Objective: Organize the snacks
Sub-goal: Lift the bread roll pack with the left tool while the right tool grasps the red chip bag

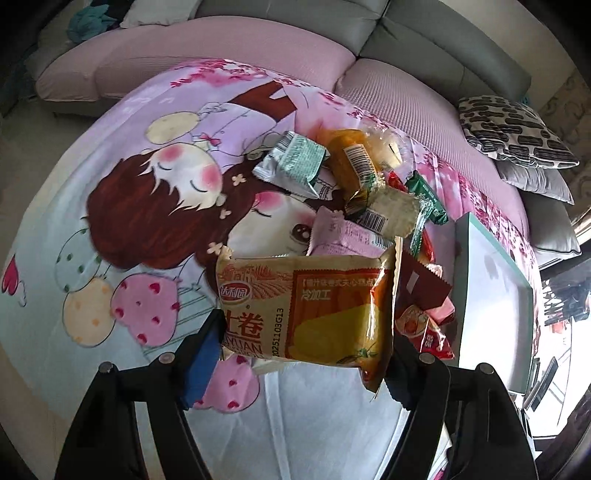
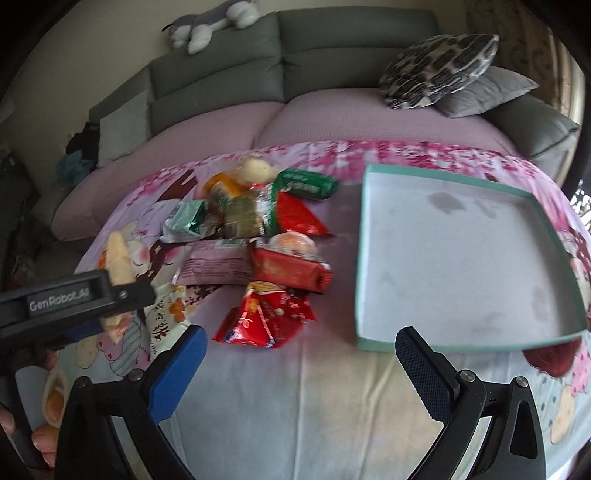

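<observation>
My left gripper (image 1: 306, 354) is shut on an orange-and-cream cake roll packet (image 1: 310, 310) and holds it above the cartoon-print cloth (image 1: 110, 221). Behind it lies a pile of snack packets (image 1: 369, 192). In the right wrist view the pile (image 2: 266, 236) sits left of centre, with a red packet (image 2: 266, 317) nearest me. A shallow teal-rimmed tray (image 2: 364, 236), empty, lies at the right; it also shows in the left wrist view (image 1: 524, 280). My right gripper (image 2: 301, 343) is open and empty above the cloth. The left gripper's body (image 2: 70, 295) with its packet shows at the left.
A grey sofa (image 2: 295, 48) with pink seat covers curves behind the table. Patterned and grey cushions (image 2: 443, 70) lie at the back right. A plush toy (image 2: 210, 22) rests on the sofa back.
</observation>
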`<state>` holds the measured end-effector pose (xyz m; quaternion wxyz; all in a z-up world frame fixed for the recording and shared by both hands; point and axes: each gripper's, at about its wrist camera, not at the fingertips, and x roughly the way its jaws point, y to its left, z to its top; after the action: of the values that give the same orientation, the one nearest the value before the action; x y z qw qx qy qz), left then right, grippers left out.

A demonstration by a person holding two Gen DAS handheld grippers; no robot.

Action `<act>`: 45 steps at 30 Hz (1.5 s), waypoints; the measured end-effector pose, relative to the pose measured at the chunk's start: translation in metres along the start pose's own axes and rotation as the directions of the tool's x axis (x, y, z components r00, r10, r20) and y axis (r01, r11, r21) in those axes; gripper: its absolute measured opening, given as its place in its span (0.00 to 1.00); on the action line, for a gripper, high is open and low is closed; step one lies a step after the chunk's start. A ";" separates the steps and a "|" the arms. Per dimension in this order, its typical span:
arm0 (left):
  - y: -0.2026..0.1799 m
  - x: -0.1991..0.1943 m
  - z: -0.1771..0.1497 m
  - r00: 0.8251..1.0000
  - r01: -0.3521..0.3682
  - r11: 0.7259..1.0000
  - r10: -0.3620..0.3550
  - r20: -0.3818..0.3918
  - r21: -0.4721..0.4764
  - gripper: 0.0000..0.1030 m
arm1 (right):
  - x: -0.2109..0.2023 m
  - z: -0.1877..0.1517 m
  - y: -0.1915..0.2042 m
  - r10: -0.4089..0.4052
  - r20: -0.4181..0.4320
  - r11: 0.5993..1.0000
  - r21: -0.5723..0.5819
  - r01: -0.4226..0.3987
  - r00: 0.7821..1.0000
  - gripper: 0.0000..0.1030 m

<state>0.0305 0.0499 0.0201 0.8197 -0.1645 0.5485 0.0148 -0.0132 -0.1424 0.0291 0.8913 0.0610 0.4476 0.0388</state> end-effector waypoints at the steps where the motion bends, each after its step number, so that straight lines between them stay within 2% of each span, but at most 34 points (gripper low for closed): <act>1: -0.001 0.003 0.003 1.000 -0.001 1.000 0.001 -0.003 0.003 0.75 | 0.003 0.001 0.003 -0.002 -0.006 1.000 -0.010 0.002 1.000 1.00; 6: -0.008 0.011 0.019 1.000 0.016 1.000 -0.016 -0.010 0.005 0.75 | 0.020 0.008 0.015 0.002 -0.038 0.998 -0.060 -0.005 0.999 0.99; 8: -0.010 0.012 0.025 1.000 0.019 1.000 -0.019 0.000 0.012 0.75 | 0.027 0.010 0.019 0.007 -0.050 0.997 -0.079 -0.011 0.999 0.92; 11: -0.012 0.017 0.025 1.000 0.000 1.000 0.000 0.005 0.030 0.75 | 0.037 0.012 0.023 0.001 -0.074 0.994 -0.109 -0.009 0.997 0.88; 14: -0.009 0.026 0.025 1.000 0.009 1.000 -0.009 -0.025 0.023 0.75 | 0.050 0.013 0.024 -0.004 -0.099 0.994 -0.110 -0.007 0.995 0.82; 17: -0.006 0.027 0.027 1.000 0.000 1.000 0.000 -0.019 0.024 0.75 | 0.058 0.012 0.021 0.000 -0.120 0.995 -0.095 -0.011 0.993 0.77; 26: -0.003 0.037 0.029 0.999 -0.012 1.000 0.013 -0.039 0.023 0.75 | 0.079 0.007 0.018 0.023 -0.175 0.996 -0.079 -0.038 0.984 0.72; 31: -0.005 0.042 0.031 0.999 -0.015 0.999 0.017 -0.051 0.029 0.75 | 0.079 0.006 0.019 0.023 -0.170 0.996 -0.082 -0.038 0.985 0.70; 38: -0.009 0.039 0.030 0.999 -0.019 0.999 0.021 -0.038 0.046 0.75 | 0.073 0.007 0.013 0.037 -0.162 0.998 -0.047 -0.045 0.986 0.57; 45: -0.009 0.036 0.031 0.999 -0.020 0.998 0.022 -0.032 0.054 0.75 | 0.064 0.007 0.011 0.062 -0.149 0.997 -0.030 -0.067 0.987 0.56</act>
<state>0.0745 0.0444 0.0005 0.8145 -0.1369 0.5637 0.0060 0.0300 -0.1241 -0.0158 0.8550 0.0568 0.5093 0.0800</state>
